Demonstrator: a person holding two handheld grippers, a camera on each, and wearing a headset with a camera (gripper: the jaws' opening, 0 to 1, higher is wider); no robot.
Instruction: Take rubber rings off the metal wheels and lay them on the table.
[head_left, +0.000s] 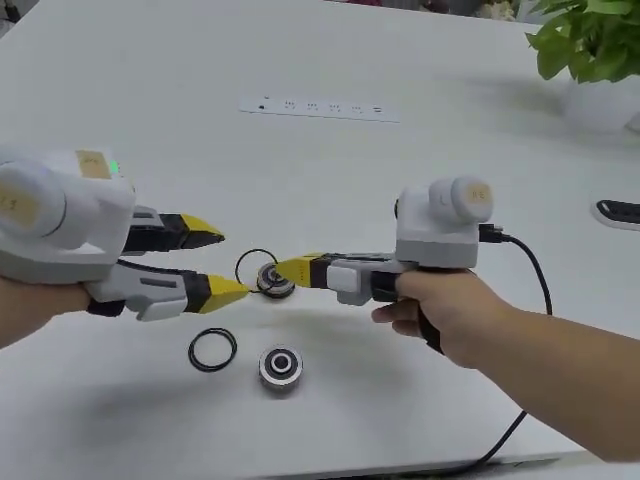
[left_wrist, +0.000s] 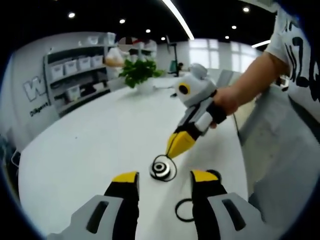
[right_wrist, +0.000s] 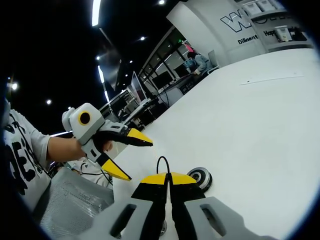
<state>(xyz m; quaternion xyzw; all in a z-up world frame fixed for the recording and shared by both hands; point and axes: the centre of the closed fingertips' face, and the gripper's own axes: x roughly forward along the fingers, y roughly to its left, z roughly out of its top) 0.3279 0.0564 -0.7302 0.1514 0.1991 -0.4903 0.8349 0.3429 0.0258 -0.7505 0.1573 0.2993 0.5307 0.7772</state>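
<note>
Ring one lies at 9 o'clock of its bare wheel; right gripper pinches ring two, seemingly half-off; left gripper gapes empty.

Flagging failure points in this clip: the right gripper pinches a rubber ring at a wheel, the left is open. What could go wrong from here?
The left gripper is open and apart from the wheel, so when the right gripper pulls the rubber ring, the unheld wheel may lift or slide along. The ring could also slip from the shut jaws and snap back onto the wheel.
</note>
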